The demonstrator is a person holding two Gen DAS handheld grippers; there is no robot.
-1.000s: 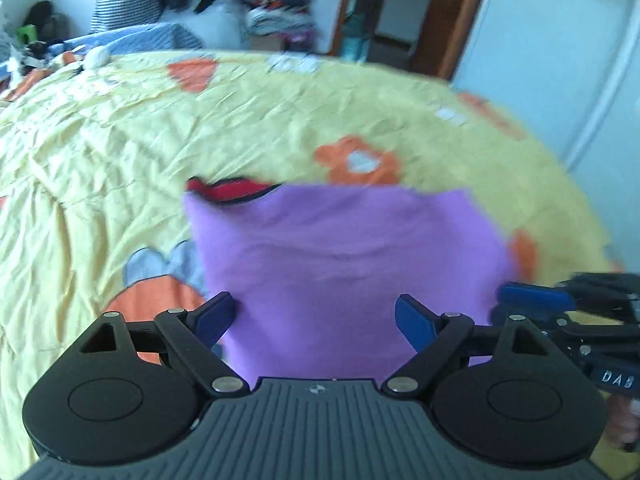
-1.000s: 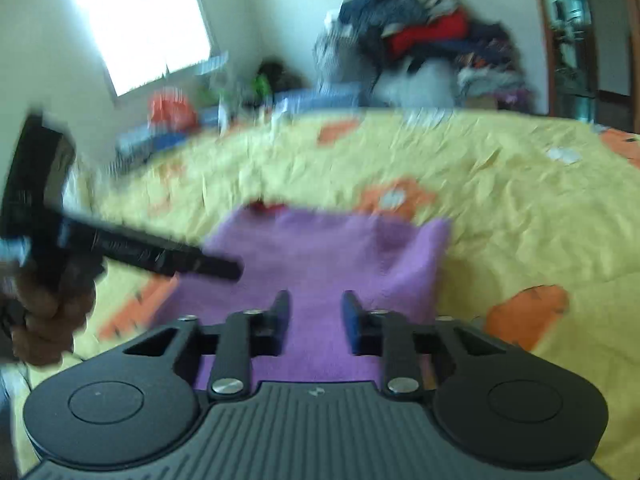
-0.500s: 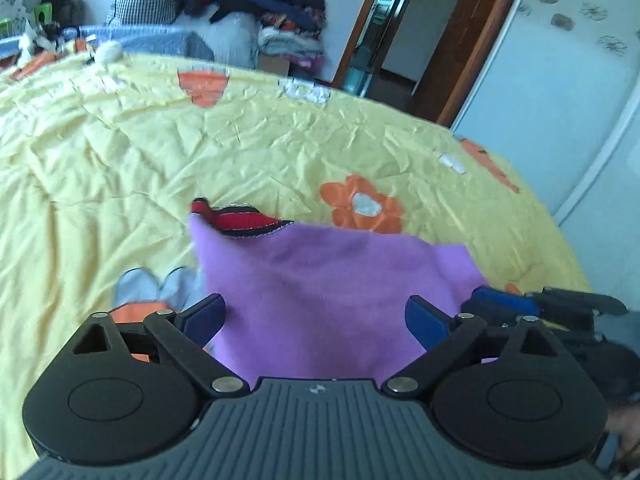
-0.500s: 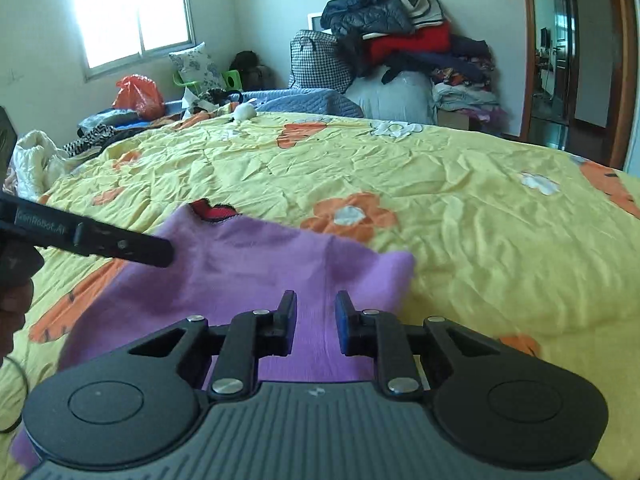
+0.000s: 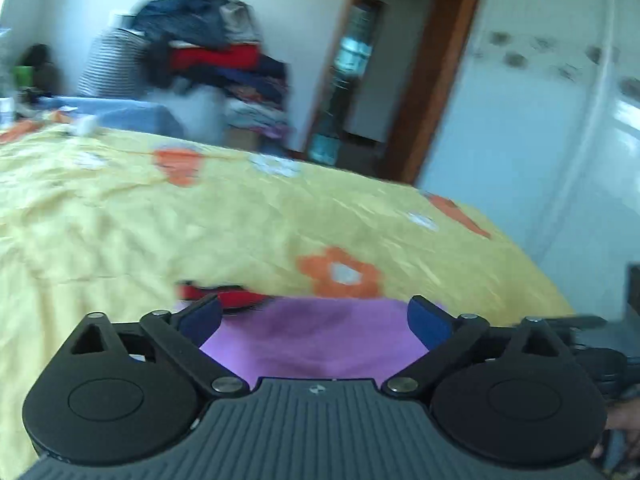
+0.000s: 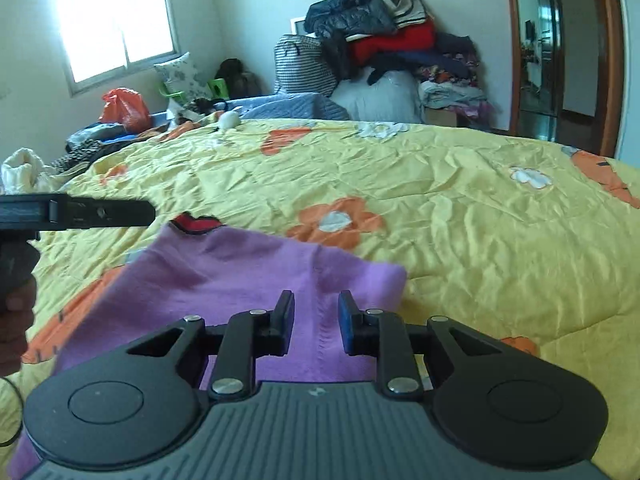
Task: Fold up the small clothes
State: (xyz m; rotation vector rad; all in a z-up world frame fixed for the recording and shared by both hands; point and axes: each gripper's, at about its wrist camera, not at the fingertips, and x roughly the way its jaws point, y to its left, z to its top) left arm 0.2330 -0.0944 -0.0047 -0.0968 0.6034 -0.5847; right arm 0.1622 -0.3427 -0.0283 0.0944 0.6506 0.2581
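Note:
A small purple garment [image 6: 224, 272] with a red and black trim patch [image 6: 196, 224] at its far corner lies on the yellow floral bedspread [image 6: 460, 216]. It also shows in the left wrist view [image 5: 320, 336], blurred. My left gripper [image 5: 314, 318] is wide open and empty above the garment's near part; it shows from the side in the right wrist view [image 6: 100, 212]. My right gripper [image 6: 316, 320] is open with a narrow gap, over the garment's right part, holding nothing.
A pile of clothes and bags [image 6: 376, 48] stands beyond the bed's far edge. Bags and loose items [image 6: 120, 108] lie at the far left under a window. A doorway [image 6: 560, 48] is at the right.
The left gripper has tilted up and drawn back, so less garment shows between its fingers. The right gripper's jaws have opened slightly wider. The garment's right corner lies more bunched.

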